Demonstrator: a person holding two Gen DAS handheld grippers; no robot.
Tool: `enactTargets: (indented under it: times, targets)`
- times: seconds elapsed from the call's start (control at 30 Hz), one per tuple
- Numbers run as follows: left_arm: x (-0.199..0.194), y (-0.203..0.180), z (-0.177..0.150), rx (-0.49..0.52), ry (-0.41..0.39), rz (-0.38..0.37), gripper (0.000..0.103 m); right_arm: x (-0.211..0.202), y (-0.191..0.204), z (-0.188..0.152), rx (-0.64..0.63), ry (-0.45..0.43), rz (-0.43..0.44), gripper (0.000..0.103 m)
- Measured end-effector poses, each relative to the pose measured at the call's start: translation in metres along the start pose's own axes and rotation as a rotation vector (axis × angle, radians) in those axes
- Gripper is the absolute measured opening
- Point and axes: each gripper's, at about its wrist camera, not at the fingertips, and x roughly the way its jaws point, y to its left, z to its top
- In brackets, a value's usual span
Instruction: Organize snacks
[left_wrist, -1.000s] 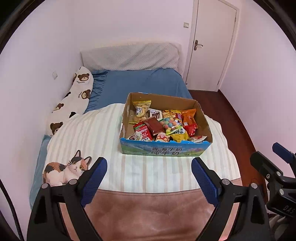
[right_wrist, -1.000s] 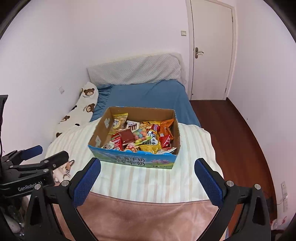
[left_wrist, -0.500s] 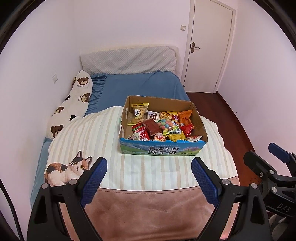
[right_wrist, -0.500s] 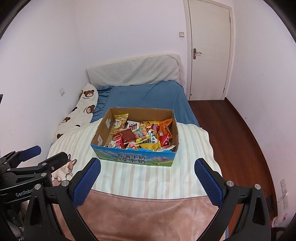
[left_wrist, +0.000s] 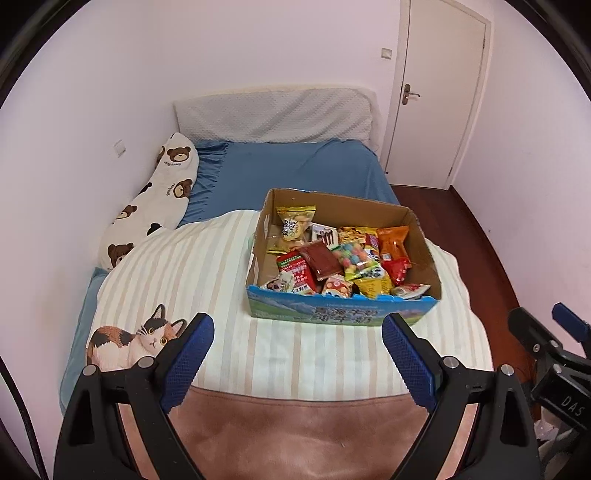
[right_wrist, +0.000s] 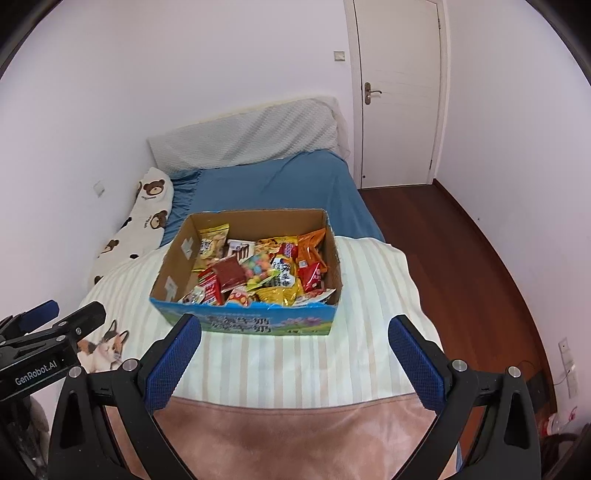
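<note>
An open cardboard box (left_wrist: 341, 312) with a blue printed front sits on a striped blanket on the bed, also in the right wrist view (right_wrist: 258, 325). It holds several snack packets (left_wrist: 343, 258), among them a yellow bag, a brown packet and an orange bag (right_wrist: 312, 245). My left gripper (left_wrist: 297, 354) is open and empty, held back from the box over the pink blanket edge. My right gripper (right_wrist: 293, 354) is open and empty, also short of the box. Each gripper shows at the side of the other's view.
The striped blanket (left_wrist: 192, 280) has a cat picture (left_wrist: 129, 341). A bear-print pillow (left_wrist: 155, 195) lies along the left wall. Blue sheet (right_wrist: 273, 188) and a grey headboard cushion (left_wrist: 273, 116) lie beyond. A white door (right_wrist: 399, 92) and wooden floor (right_wrist: 461, 258) are at right.
Both grippers have drawn back and risen a little, so the box looks slightly farther and more of the room shows. Both stay open. The box and snacks have not moved.
</note>
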Motion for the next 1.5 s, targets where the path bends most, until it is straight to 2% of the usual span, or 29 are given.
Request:
enactTargets:
  times: [0.3,0.7,0.73,1.07,1.5]
  targets:
    - [0.045,-0.009,0.011,0.032,0.040,0.031,0.093,0.046,-0.002,0.015,0.000,0.033,-0.027,0.103]
    - [0.078,-0.016,0.023,0.060,0.066,0.038,0.094,0.086,-0.001,0.022,-0.016,0.062,-0.063,0.103]
    - [0.080,-0.016,0.024,0.062,0.069,0.031,0.099,0.089,0.000,0.022,-0.019,0.066,-0.068,0.103]
    - [0.096,-0.018,0.027,0.065,0.081,0.004,0.102,0.109,-0.003,0.021,-0.015,0.097,-0.088,0.103]
    - [0.104,-0.018,0.026,0.065,0.082,-0.004,0.102,0.116,-0.009,0.018,0.006,0.105,-0.097,0.103]
